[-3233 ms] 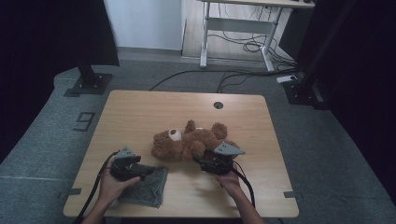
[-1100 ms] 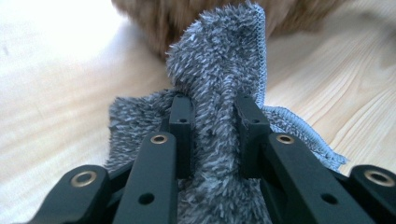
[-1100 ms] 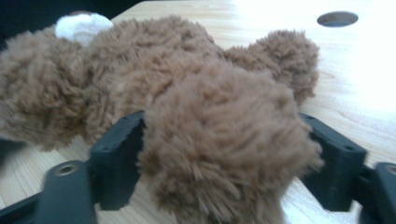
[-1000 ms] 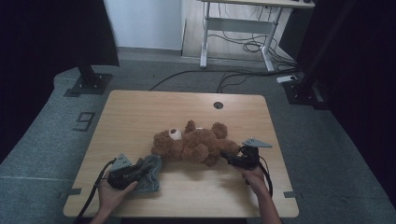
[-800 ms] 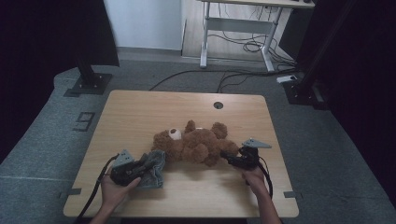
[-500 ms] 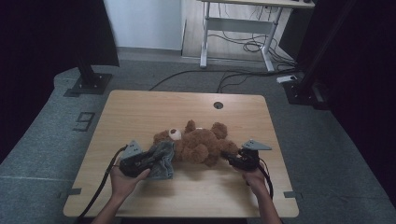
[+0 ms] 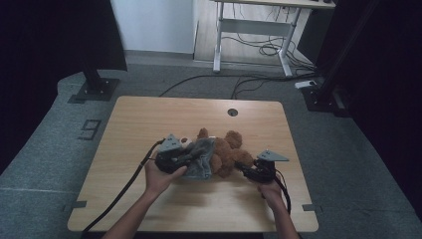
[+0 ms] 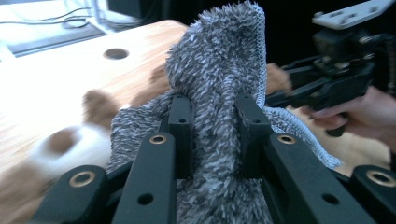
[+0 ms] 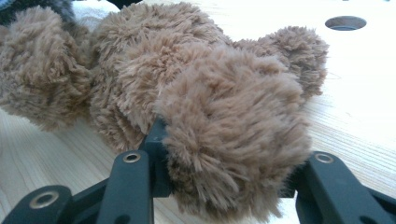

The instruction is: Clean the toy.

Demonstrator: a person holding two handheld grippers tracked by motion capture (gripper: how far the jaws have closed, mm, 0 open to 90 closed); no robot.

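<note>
A brown teddy bear (image 7: 226, 152) lies on its back at the middle of the wooden table (image 7: 149, 119). My left gripper (image 7: 186, 158) is shut on a grey fluffy cloth (image 7: 201, 162), which drapes over the bear's head and chest. In the left gripper view the cloth (image 8: 219, 93) stands pinched between the two black jaws, my left gripper (image 8: 212, 135) closed tight on it. My right gripper (image 7: 244, 168) is shut on the bear's leg (image 9: 233, 140), whose fur bulges between the jaws. The bear's white muzzle (image 8: 79, 144) shows blurred under the cloth.
A round cable hole (image 7: 232, 112) sits near the table's far edge. Black cables trail from both grippers toward the near edge. A white desk frame (image 7: 249, 30) and floor cables lie beyond the table. Dark stand bases flank it.
My left gripper has carried the grey cloth rightward from the table's near left onto the bear, covering its head. The right gripper has stayed on the bear's leg.
</note>
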